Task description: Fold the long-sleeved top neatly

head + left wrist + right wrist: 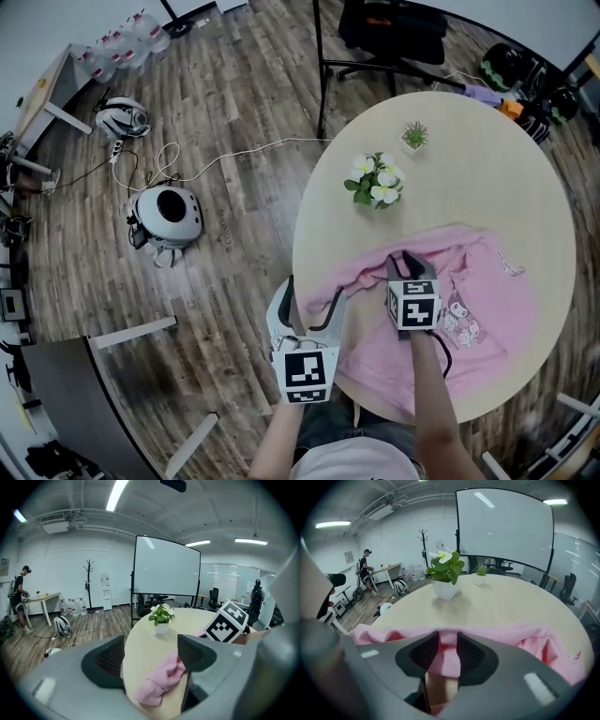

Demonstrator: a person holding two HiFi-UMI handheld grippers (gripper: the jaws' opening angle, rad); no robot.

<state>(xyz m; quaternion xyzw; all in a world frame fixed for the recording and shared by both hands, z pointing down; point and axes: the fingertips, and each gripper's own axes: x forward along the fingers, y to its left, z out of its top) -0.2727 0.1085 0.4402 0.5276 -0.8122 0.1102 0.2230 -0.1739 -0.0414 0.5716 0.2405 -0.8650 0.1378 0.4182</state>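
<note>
Your pink long-sleeved top (487,272) (159,681) (511,634) lies rumpled across the near half of the round worktop (487,178), its cartoon print (459,321) facing up towards the near right edge.

Your right tongs (405,262) (447,651) sit on the far edge of the garment near the worktop's middle. They are drawn narrow, with a raised fold of the pink cloth pinched between them.

Your left tongs (314,300) (150,656) are at the near left edge of the worktop and stand wide apart. A bunched bit of the top's pink cloth lies below and between them, by the right-hand one, but nothing is clamped.

Past the garment, towards the far edge, stand a pot of white flowers (377,181) and a small green plant (414,137), both clear of the cloth.
</note>
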